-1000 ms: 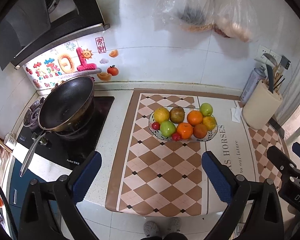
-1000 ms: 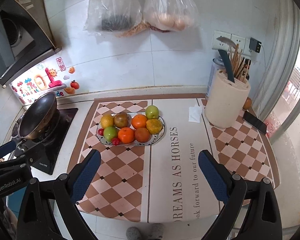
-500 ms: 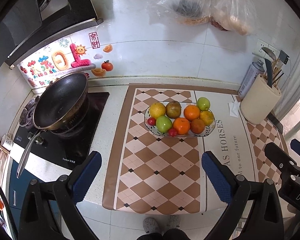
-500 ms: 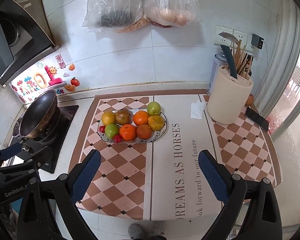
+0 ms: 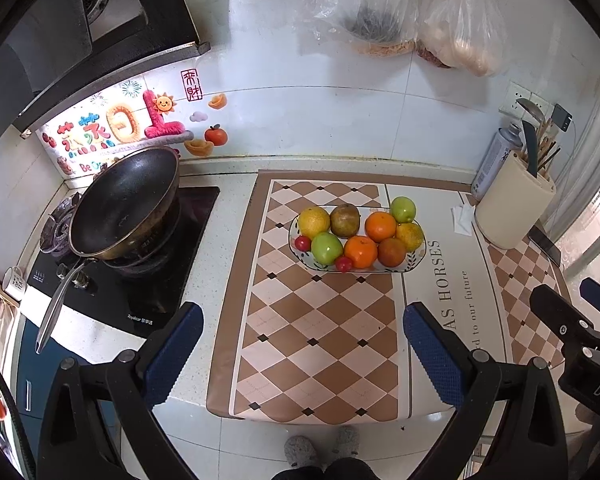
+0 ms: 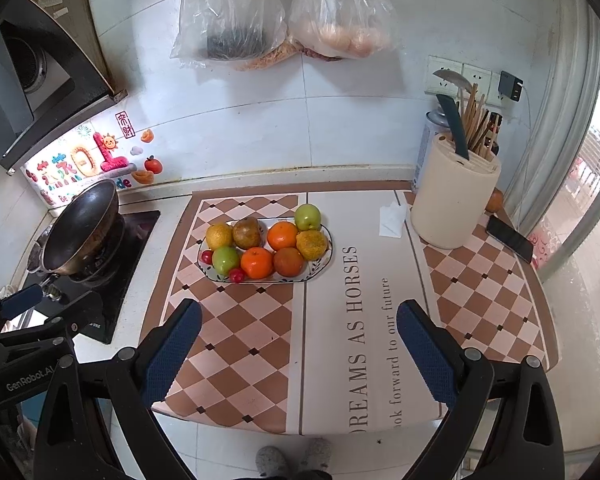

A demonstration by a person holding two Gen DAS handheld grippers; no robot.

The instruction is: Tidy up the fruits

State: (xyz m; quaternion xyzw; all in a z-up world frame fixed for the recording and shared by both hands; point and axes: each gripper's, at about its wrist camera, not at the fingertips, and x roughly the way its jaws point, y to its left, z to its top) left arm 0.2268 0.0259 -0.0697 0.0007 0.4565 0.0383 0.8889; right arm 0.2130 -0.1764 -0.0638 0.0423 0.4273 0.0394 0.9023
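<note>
Here, both grippers hung above the counter's front edge, well short of the fruit: left gripper [image 5: 302,342] w/ jaws spread wide, nothing held; right gripper [image 6: 299,338] same. Fruit plate [image 6: 324,258] sat on the checkered mat [image 6: 240,344], btwn wok [image 5: 124,200] & utensil holder [image 6: 454,200].

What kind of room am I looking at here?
Most likely a home kitchen: a black wok sits on a gas stove, a cream utensil holder with chopsticks stands on the counter, and an oval plate of fruit rests on a checkered mat.
</note>
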